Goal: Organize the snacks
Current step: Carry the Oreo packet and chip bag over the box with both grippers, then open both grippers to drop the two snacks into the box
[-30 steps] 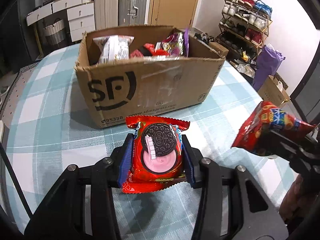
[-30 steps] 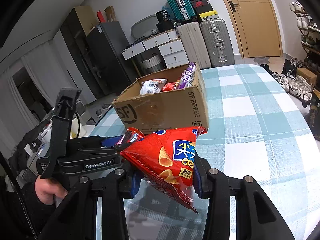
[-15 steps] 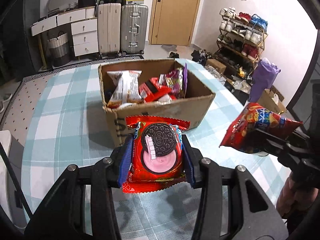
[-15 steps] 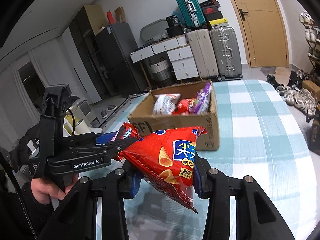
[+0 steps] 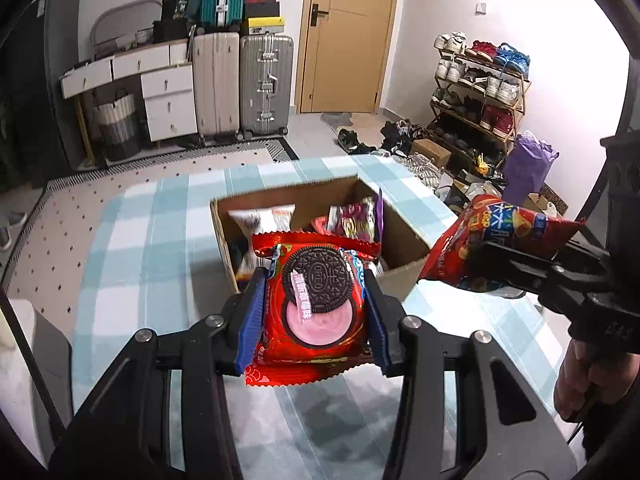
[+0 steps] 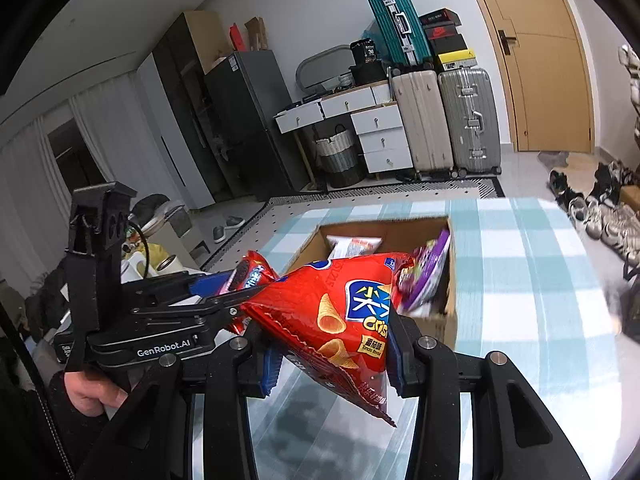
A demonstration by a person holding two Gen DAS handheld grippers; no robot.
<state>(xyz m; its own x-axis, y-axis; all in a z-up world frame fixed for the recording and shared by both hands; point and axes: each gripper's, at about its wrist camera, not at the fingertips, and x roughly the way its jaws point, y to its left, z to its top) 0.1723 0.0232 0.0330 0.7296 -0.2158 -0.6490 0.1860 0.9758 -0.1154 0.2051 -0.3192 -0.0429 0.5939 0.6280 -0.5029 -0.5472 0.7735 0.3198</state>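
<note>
My left gripper [image 5: 314, 320] is shut on a red Oreo packet [image 5: 316, 304] and holds it above the near rim of an open cardboard box [image 5: 404, 240]. My right gripper [image 6: 332, 344] is shut on a red bag of cone crisps [image 6: 340, 320], held in the air beside the box [image 6: 450, 320]; the bag also shows at the right of the left wrist view [image 5: 492, 248]. The box holds several snack packets, among them a white one [image 5: 262, 220] and a purple one [image 5: 356, 220]. The left gripper shows in the right wrist view [image 6: 248, 280], left of the crisps.
The box stands on a round table with a blue and white checked cloth [image 5: 132, 256]. Past the table are suitcases [image 5: 244, 84], white drawers [image 5: 168, 96], a door [image 5: 348, 32] and a shoe rack [image 5: 480, 88]. A hand [image 5: 588, 376] holds the right gripper.
Both grippers have risen with their snacks and now look down into the box from higher up. The Oreo packet is over the box's near rim. Neither grip has changed.
</note>
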